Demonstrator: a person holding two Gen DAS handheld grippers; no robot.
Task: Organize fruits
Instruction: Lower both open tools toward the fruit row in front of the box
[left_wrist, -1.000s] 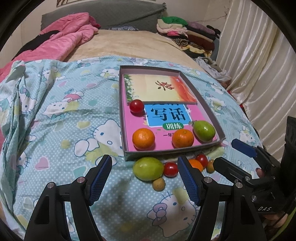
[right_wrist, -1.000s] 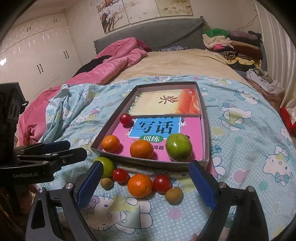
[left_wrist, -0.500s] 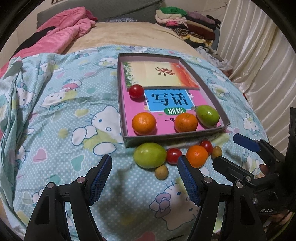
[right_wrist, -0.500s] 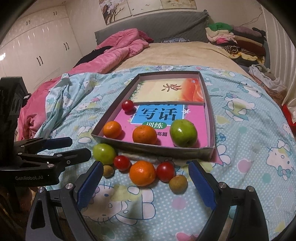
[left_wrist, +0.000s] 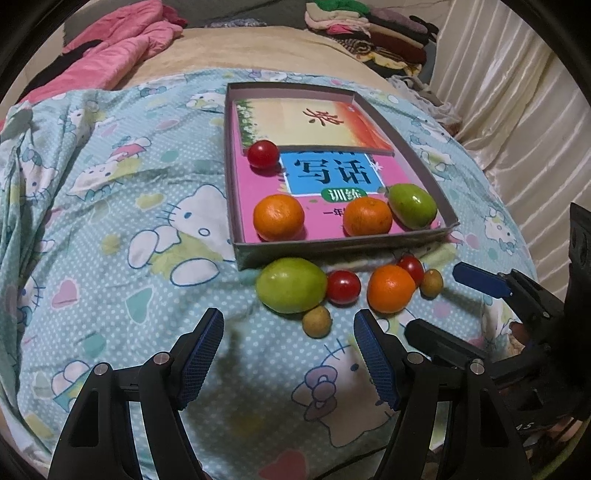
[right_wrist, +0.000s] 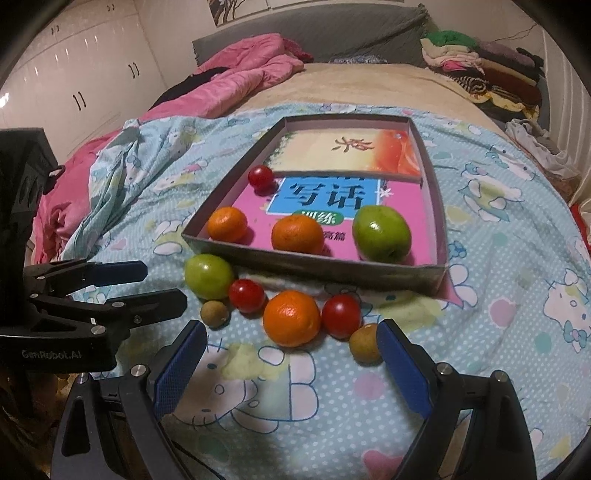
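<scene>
A shallow box (left_wrist: 343, 243) (right_wrist: 314, 267) lined with books lies on the bedspread. Inside it sit a red tomato (left_wrist: 263, 155), two oranges (left_wrist: 279, 217) (left_wrist: 366, 220) and a green fruit (left_wrist: 413, 205). In front of the box lie a green fruit (left_wrist: 291, 285) (right_wrist: 209, 276), two tomatoes (right_wrist: 246, 295) (right_wrist: 341, 315), an orange (left_wrist: 391, 288) (right_wrist: 291, 317) and two small brown fruits (left_wrist: 316, 321) (right_wrist: 364, 343). My left gripper (left_wrist: 288, 354) stands open just short of the loose green fruit. My right gripper (right_wrist: 290, 367) stands open in front of the loose orange, its right finger beside a brown fruit.
A cartoon-cat bedspread (left_wrist: 110, 221) covers the near bed. A pink quilt (right_wrist: 236, 85) lies at the back left, folded clothes (right_wrist: 480, 70) at the back right, curtains (left_wrist: 517, 92) on the right. White wardrobe doors (right_wrist: 74, 74) stand at the left.
Both wrist views have tipped downward, so the box and loose fruits sit higher in the frames and a little closer. No fruit has moved. Both grippers stay equally open.
</scene>
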